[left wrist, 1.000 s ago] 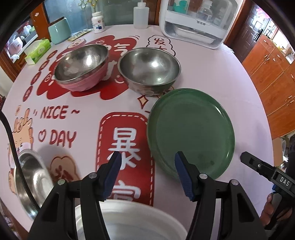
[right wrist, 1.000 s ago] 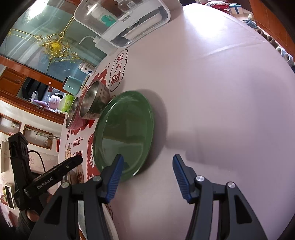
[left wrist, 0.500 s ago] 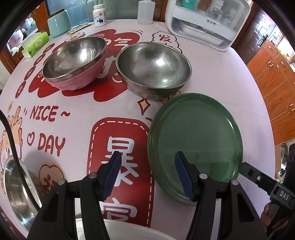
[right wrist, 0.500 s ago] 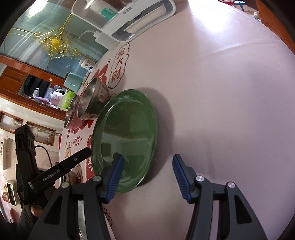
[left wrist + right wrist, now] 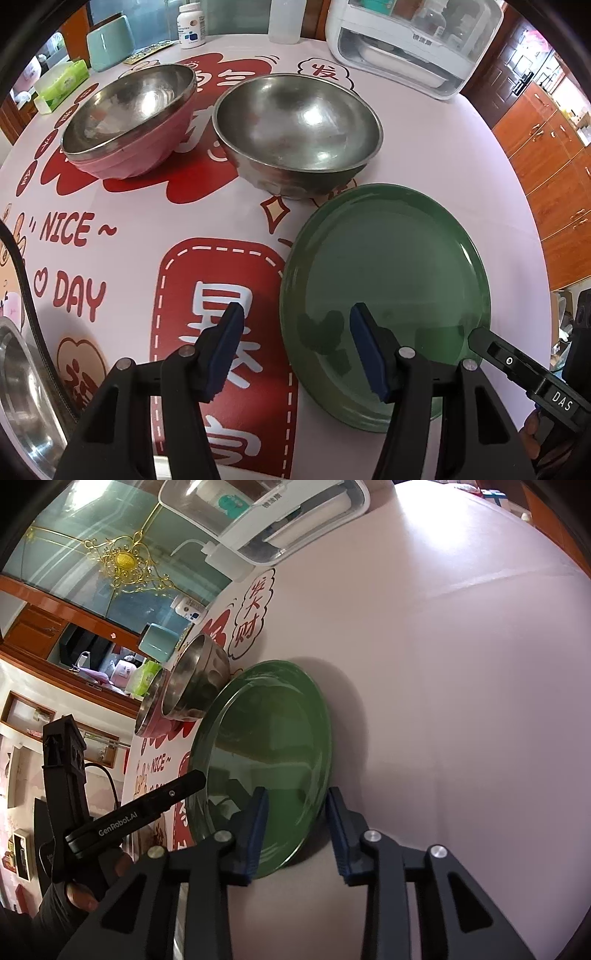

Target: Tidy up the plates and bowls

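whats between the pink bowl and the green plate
The bare steel bowl sits between the pink bowl and the green plate, clearest in the left wrist view.

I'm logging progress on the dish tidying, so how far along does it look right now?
Early. Nothing looks stacked yet: the pink bowl and steel bowl stand side by side, apart. In hand: the right gripper has just been closing around the green plate rim, pads not clearly pressing; the left gripper straddles its near edge, open. Left: lifting the plate, gathering bowls.
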Demonstrator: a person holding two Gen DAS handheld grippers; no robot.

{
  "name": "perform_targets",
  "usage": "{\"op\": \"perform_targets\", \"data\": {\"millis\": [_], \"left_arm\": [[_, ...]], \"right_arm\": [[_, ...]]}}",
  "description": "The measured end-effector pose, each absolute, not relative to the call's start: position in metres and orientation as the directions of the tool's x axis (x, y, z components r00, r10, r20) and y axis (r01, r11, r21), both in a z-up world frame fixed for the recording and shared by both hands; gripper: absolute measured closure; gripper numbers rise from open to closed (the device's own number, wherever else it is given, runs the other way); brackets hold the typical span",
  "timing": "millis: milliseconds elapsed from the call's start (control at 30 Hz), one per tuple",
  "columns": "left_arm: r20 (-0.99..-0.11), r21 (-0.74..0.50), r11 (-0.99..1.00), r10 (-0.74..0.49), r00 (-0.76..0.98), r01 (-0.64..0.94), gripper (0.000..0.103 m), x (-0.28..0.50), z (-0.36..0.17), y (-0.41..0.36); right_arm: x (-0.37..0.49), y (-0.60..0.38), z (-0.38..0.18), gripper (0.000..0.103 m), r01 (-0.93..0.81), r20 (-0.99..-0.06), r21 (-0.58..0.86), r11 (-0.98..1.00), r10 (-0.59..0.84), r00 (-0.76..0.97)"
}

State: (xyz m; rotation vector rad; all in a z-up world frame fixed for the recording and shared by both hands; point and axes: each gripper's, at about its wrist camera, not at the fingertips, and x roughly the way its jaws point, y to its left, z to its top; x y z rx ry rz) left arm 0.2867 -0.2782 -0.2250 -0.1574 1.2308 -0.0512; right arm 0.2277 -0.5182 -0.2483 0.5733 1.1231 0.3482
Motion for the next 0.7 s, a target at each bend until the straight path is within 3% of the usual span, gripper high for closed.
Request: {"op": "perform_targets", "data": {"millis": [133,367,700], "left_arm": [[-0.939,-0.156,0.987,-0.134,0.317,-0.045,0.053,0.2912,-0.2329,-0.2812],[-0.933,-0.177,0.984,-0.156,0.325,-0.034,0.074,0.2941,-0.2350,-0.2860],[-0.937,-0.157,0.987,-0.141,0.320,-0.025,0.075,0.2897,-0.2323,-0.2844]], "right_arm": [[0.2271,-0.5203,-0.2492,0.080,0.029,-0.740,0.596,0.802,0.535,0.408],[0.2266,-0.5219,-0.2509,0.091,0.040,-0.751,0.582,0.812,0.518,0.409],[0.2265,-0.5222,-0.2505,0.092,0.047,-0.761,0.576,0.816,0.515,0.395]]}}
